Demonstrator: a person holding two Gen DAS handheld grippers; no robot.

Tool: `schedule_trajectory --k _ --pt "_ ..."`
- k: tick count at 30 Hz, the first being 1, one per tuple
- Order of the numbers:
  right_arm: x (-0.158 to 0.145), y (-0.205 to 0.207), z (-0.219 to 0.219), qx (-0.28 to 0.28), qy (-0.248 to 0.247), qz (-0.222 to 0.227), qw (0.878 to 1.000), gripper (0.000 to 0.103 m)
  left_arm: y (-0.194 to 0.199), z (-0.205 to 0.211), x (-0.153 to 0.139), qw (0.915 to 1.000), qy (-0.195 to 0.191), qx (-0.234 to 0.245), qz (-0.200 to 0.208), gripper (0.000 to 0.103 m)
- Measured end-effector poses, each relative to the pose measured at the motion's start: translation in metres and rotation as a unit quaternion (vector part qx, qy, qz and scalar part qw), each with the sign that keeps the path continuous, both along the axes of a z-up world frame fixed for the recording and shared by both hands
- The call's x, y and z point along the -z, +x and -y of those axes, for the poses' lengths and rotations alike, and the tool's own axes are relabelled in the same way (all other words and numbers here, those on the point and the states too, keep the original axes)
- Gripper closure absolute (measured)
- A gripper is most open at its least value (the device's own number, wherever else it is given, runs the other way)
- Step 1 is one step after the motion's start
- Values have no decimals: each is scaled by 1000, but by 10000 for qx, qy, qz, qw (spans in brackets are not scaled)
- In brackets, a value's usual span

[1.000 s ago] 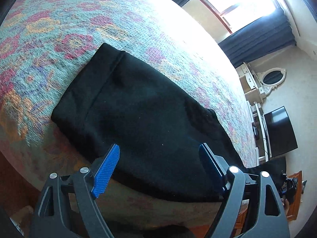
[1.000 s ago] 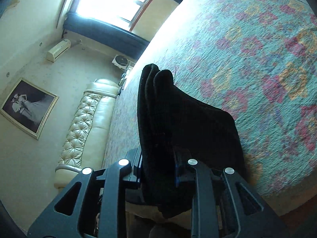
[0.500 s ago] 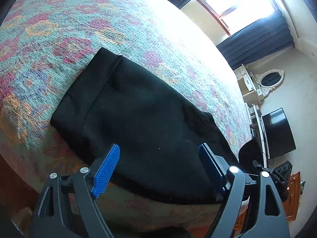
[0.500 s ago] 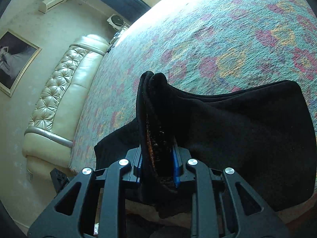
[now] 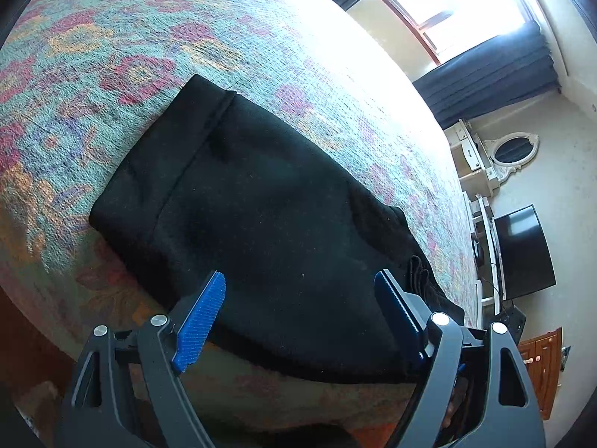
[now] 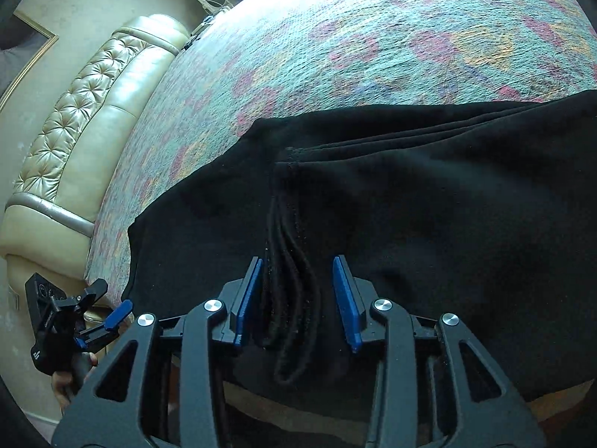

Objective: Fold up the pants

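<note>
Black pants (image 5: 261, 201) lie folded on the flowered bedspread (image 5: 168, 37), near the bed's front edge. My left gripper (image 5: 298, 310) is open and empty, hovering just above the pants' near edge. In the right wrist view the pants (image 6: 429, 205) fill the lower frame, with the leg ends laid back over the rest. My right gripper (image 6: 296, 298) is open; the bunched hems (image 6: 294, 298) lie loose between its blue pads, touching the left one. The left gripper also shows at the far left of the right wrist view (image 6: 108, 321).
A tufted cream headboard (image 6: 74, 112) runs along the bed's left side in the right wrist view. A dresser with oval mirror (image 5: 511, 149), a dark TV (image 5: 522, 250) and curtained window (image 5: 466, 26) stand beyond the bed. The bed's front edge lies just below the pants.
My right gripper carried the leg ends over and down onto the rest of the pants, then opened and let them go. The left gripper stayed open and nearly still.
</note>
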State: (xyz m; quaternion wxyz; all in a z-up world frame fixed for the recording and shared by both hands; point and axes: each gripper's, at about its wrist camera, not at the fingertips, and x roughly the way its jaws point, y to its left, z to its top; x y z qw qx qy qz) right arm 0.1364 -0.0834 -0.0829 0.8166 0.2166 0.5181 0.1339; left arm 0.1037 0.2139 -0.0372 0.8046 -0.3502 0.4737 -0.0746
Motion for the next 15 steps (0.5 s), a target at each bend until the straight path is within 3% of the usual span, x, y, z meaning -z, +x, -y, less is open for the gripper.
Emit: schedule_trajectory --k 5,15 --pt "-4 -12 -16 -334 -77 30 9994 45 2 0 3 9999 -67 -11 -81 22" --pt "-11 -26 -39 -710 -1017 288 9919 42 4 5 5 9999 -43 46 -121 22"
